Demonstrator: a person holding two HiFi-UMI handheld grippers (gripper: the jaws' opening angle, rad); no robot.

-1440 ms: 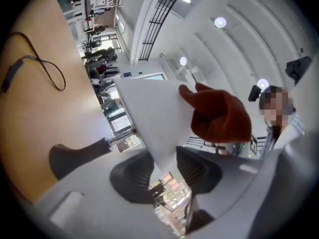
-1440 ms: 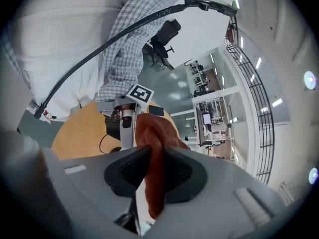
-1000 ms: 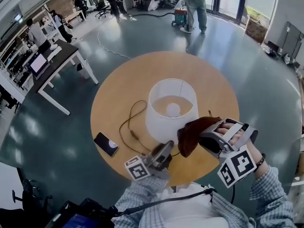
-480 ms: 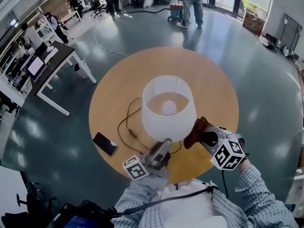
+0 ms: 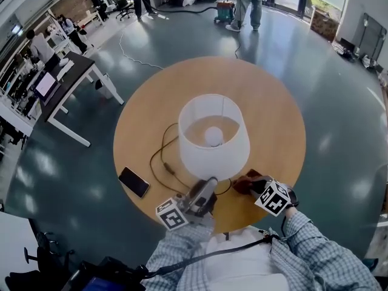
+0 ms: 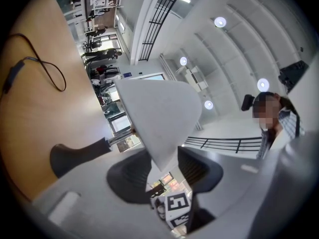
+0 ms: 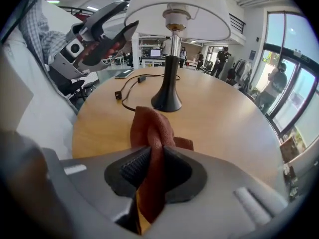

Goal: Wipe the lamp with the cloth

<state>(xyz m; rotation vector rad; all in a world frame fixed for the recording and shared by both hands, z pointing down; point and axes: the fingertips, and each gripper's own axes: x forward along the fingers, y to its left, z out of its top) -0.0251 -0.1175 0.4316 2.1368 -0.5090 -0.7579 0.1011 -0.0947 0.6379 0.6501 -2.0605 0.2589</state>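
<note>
A lamp with a white shade [image 5: 212,156] stands in the middle of the round wooden table [image 5: 267,102]. My left gripper [image 5: 209,185] reaches up from the front edge and grips the shade's lower rim [image 6: 154,113]. Its jaws are easing open with the rim still between the pads. The lamp's black base [image 7: 167,101] rests on the wood. My right gripper [image 5: 253,187] is low at the table's front, right of the base. It is shut on a rust-red cloth [image 7: 152,133], which bunches up ahead of the jaws and touches the tabletop [image 5: 244,182].
A black cable [image 5: 163,162] loops across the table left of the lamp. A phone [image 5: 134,182] lies near the front left edge. A dark desk [image 5: 73,77] stands off to the left, and people [image 5: 248,5] stand far behind the table.
My right gripper has dropped from beside the shade down to the tabletop and rolled over, still holding the cloth. The left gripper has stayed on the shade's rim.
</note>
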